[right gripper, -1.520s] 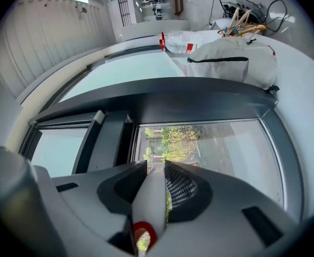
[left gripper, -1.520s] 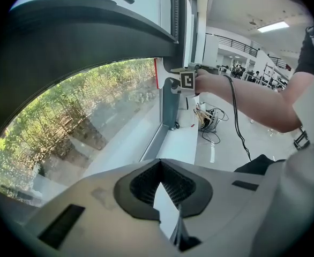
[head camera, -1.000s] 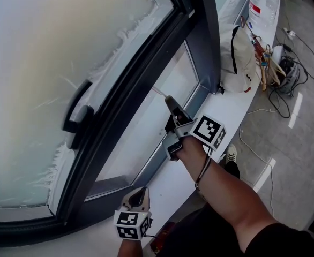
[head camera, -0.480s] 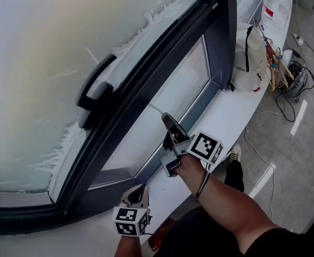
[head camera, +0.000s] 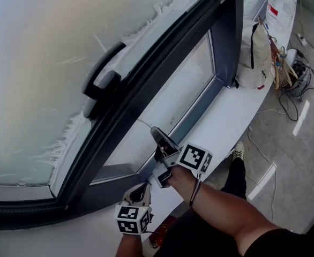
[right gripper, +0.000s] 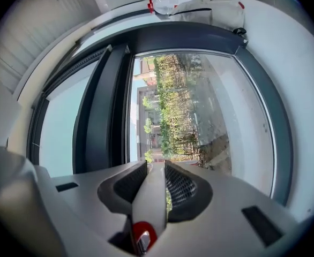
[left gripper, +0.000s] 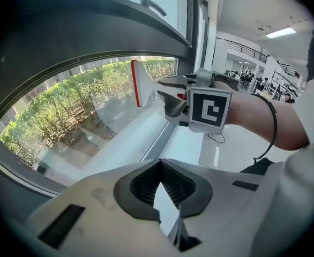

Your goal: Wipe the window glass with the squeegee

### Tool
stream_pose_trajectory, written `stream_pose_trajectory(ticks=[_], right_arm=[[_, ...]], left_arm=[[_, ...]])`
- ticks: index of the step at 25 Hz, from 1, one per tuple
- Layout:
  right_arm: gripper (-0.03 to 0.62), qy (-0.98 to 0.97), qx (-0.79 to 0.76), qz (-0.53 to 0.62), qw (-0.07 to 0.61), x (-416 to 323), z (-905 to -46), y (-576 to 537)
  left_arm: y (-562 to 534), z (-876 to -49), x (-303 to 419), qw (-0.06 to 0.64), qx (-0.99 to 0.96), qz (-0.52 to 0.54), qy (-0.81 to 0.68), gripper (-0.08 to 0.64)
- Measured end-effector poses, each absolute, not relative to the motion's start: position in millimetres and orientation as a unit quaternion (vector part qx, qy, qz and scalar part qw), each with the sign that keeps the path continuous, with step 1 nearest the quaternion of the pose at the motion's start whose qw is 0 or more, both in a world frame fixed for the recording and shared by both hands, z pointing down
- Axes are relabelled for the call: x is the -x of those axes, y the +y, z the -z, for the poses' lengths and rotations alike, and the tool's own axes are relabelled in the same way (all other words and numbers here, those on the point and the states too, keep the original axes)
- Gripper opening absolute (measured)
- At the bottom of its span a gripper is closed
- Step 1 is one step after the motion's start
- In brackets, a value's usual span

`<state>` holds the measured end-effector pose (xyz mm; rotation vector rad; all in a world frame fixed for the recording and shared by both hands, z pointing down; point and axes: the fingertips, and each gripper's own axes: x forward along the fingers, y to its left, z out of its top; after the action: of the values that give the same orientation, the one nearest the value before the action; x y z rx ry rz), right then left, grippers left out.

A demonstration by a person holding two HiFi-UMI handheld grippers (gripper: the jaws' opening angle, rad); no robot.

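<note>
The right gripper (head camera: pixel 158 136) is clamped on the white handle of the squeegee (left gripper: pixel 140 82). The blade stands at the lower pane (head camera: pixel 186 84), near its bottom edge and towards the near corner, where the dark frame (head camera: pixel 146 92) closes in. From there the glass runs free along the sill (head camera: pixel 226 111) to the far corner. The head view shows the blade only as a thin pale line, so contact with the glass is hard to judge. The left gripper (head camera: pixel 142 190) hangs low over the near end of the sill, its jaws together on nothing. At the far end a white bag (head camera: pixel 256 52) leans by the frame with a bottle (head camera: pixel 281 7) behind it, cut off by the picture edge. Cables (head camera: pixel 296 76) lie on the floor below.
</note>
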<state>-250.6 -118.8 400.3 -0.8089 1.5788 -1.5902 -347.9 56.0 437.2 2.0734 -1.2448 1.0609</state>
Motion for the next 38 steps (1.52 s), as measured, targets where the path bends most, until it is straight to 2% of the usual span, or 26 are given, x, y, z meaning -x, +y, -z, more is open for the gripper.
stream_pose_trajectory(ticks=[12,23,27,38], right_arm=[[0.095,0.624,0.302,0.622,0.364,270.8,-404.2,-101.8],[0.095,0.627,0.276,0.623,0.378,252.9,-408.5,-97.2],[0.095,0.632,0.299,0.605,0.382,206.6,-421.5,-103.9],[0.095,0.560,0.433,0.541,0.454,4.0,-467.3,-198.7]], left_arm=[[67.9,-444.4,352.5,0.251,-0.759,-0.397,-0.452,0.000],[56.9,-442.5,334.7,0.237,-0.761,-0.418,-0.436,0.000],[40.4,-445.1,305.6,0.234,-0.771,-0.416,-0.422,0.000],[-7.9,-455.3,229.6,0.235,-0.781,-0.426,-0.391,0.000]])
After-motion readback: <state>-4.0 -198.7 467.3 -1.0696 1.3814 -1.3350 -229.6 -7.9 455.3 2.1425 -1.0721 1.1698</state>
